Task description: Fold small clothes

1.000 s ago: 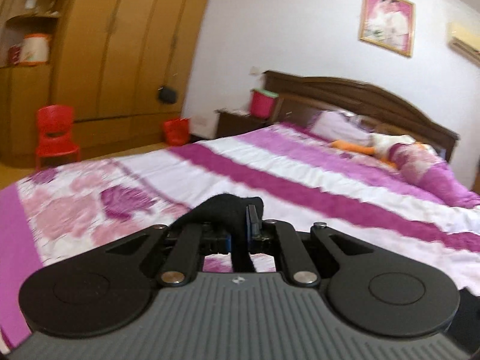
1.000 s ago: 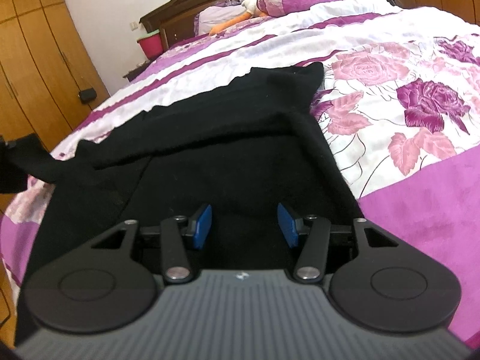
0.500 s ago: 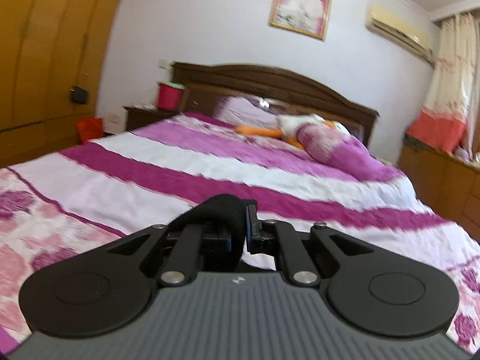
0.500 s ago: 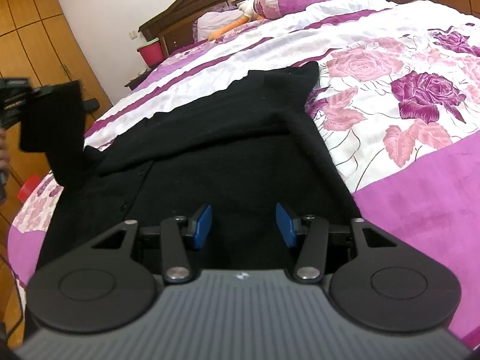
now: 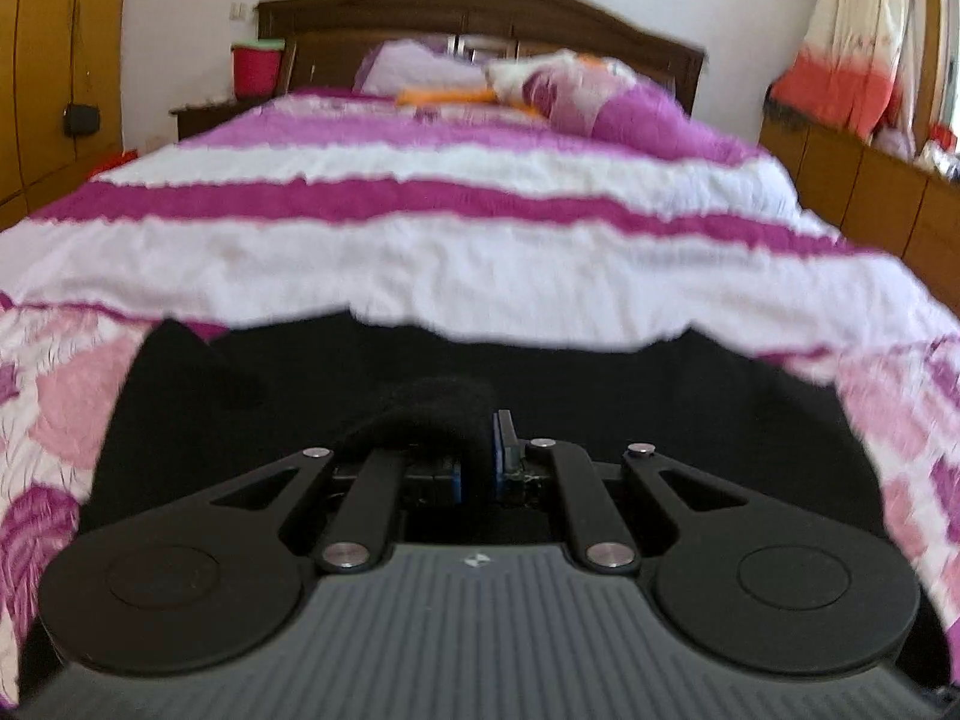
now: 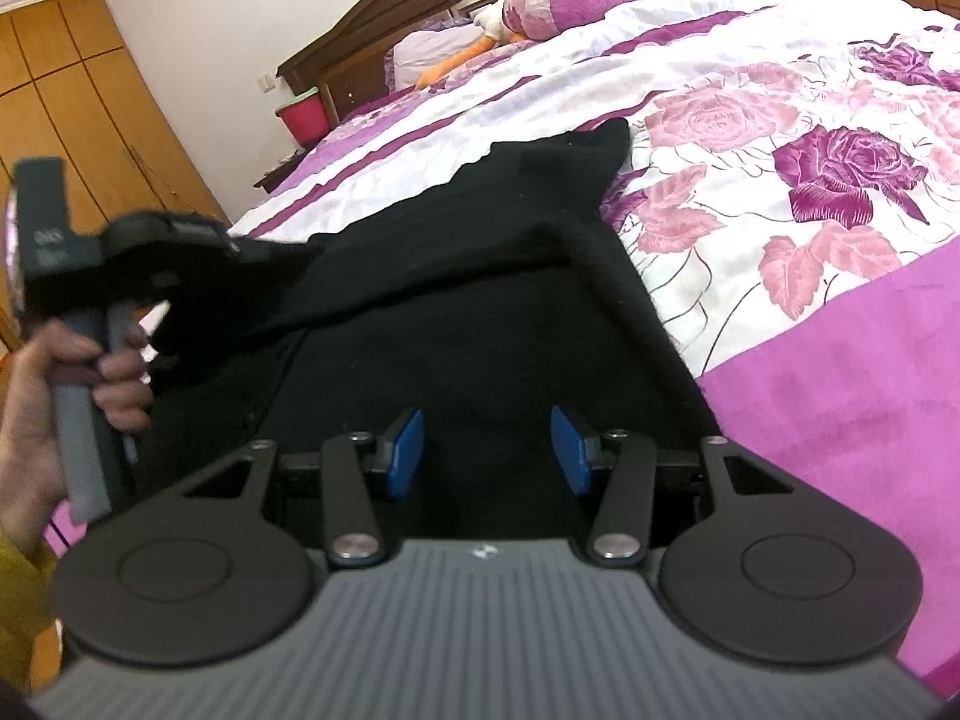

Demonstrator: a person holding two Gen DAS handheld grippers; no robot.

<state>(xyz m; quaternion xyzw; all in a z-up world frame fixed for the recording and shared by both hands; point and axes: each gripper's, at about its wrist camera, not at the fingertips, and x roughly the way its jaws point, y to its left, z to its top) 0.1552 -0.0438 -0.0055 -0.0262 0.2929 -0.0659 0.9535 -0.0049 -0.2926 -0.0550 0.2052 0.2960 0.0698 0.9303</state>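
Folding: left gripper (image 5: 477,468) is clamped on a black garment (image 6: 480,312) edge, garment spread on the bed (image 6: 810,120). Right gripper (image 6: 486,447) hovers over it, jaws apart, empty. Lay the edge flat, square.

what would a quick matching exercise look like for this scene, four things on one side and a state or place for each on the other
Things:
1. left tongs
2. right tongs
3. black garment
4. red bin

States or places:
A. spread on the floral bedspread
B. open, nothing pinched
C. beside the headboard
D. shut on a fold of black cloth

Pairs: 1-D, 2-B, 3-A, 4-C
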